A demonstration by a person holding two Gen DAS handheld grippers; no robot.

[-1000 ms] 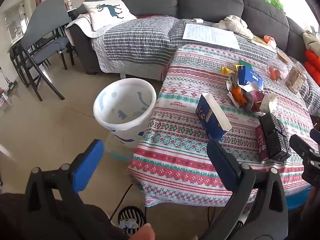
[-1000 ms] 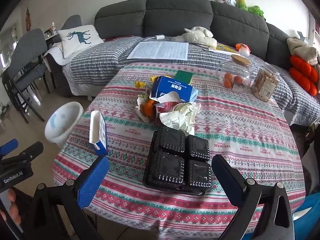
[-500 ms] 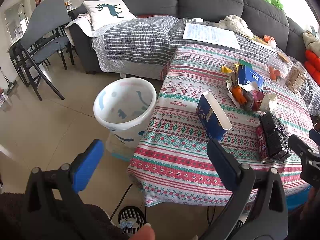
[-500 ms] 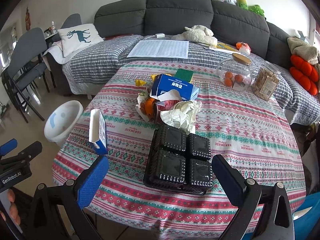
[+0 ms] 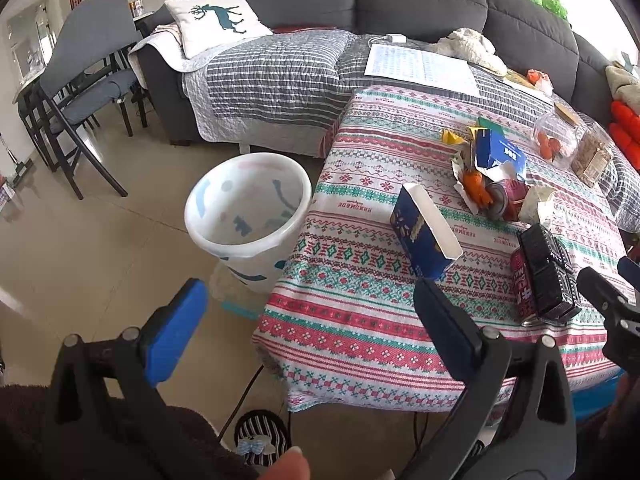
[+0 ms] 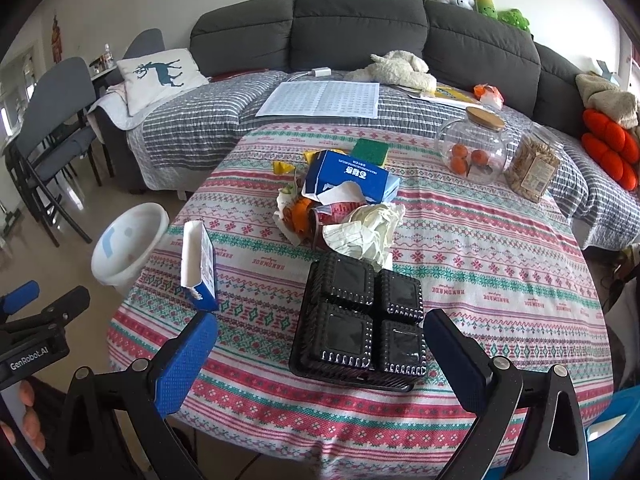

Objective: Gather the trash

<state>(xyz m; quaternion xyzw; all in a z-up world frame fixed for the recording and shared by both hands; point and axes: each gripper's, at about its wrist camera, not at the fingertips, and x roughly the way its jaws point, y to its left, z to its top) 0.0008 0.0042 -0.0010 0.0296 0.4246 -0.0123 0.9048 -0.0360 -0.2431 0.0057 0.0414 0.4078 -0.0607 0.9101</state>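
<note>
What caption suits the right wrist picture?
Open right gripper hovers before a black plastic four-compartment tray on the patterned tablecloth.

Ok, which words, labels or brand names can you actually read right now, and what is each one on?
"GenRobot.AI": black body of the left gripper.
"HANDMADE": woven repeatedly into the red, green and white patterned tablecloth.
Blue cardboard tissue box: white print, too blurred to read.
Red drink can: lettering unreadable.
Printed white sheet: too small.

A white plastic waste bin (image 5: 248, 216) with pale blue shapes stands upright and open on the floor, just beside the patterned tablecloth (image 6: 480, 264). On that cloth: an open blue carton (image 6: 200, 264) standing near the bin-side edge, a black four-compartment plastic tray (image 6: 360, 316) near the front, and a central heap of crumpled paper (image 6: 368, 228), orange peel (image 6: 300, 210) and a blue tissue box (image 6: 348, 178).
</note>
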